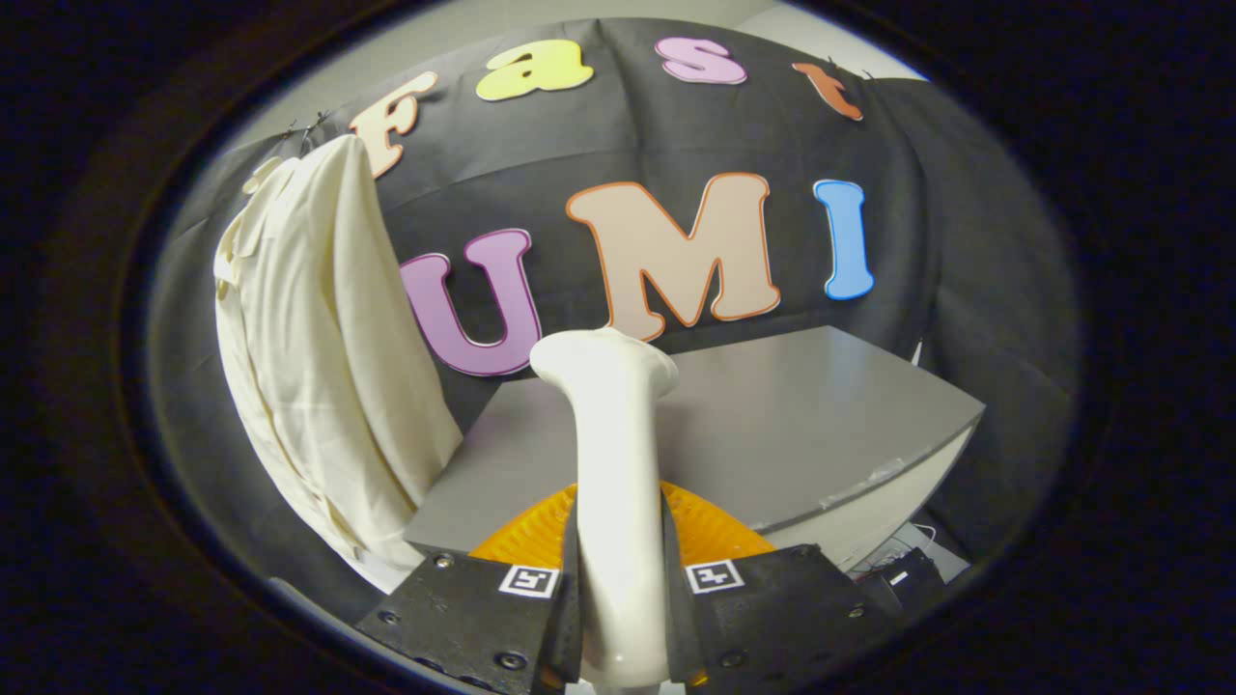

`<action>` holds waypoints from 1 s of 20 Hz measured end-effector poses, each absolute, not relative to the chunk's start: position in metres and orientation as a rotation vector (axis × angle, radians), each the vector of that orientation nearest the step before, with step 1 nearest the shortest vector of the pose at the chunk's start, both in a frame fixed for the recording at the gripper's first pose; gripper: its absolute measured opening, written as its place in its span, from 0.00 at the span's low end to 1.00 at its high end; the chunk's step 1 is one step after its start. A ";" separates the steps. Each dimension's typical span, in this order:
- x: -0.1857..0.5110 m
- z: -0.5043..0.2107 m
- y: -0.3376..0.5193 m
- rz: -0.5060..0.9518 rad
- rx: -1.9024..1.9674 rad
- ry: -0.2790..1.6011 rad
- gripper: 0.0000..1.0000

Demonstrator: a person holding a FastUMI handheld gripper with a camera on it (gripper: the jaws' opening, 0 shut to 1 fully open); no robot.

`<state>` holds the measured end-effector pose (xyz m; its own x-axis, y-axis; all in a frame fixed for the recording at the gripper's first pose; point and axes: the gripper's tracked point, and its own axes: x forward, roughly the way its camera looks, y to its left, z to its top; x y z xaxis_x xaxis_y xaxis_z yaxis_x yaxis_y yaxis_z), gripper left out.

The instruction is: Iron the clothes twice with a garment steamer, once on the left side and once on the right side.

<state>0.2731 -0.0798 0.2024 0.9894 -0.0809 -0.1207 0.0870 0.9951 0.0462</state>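
Tool point(618, 618) pinches the steamer point(613, 463) handle above the surface point(772, 434). Garment point(319, 357) hangs apart, untouched; next, carry the head across to it.

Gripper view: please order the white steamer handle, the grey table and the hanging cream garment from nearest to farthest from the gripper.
1. White steamer handle: clamped between the gripper fingers.
2. Grey table: just beyond the fingers.
3. Hanging cream garment: farthest, left, against the wall.

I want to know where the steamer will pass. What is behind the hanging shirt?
Behind the cream shirt hangs the booth's black cloth wall. The part right behind the shirt is covered. The gripper is shut on the steamer, above the grey table.
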 end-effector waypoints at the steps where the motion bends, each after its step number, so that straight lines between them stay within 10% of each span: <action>1: 0.257 0.201 -0.069 -0.099 0.048 0.115 0.34; 20: 0.126 0.187 0.189 0.026 -0.107 -0.084 0.33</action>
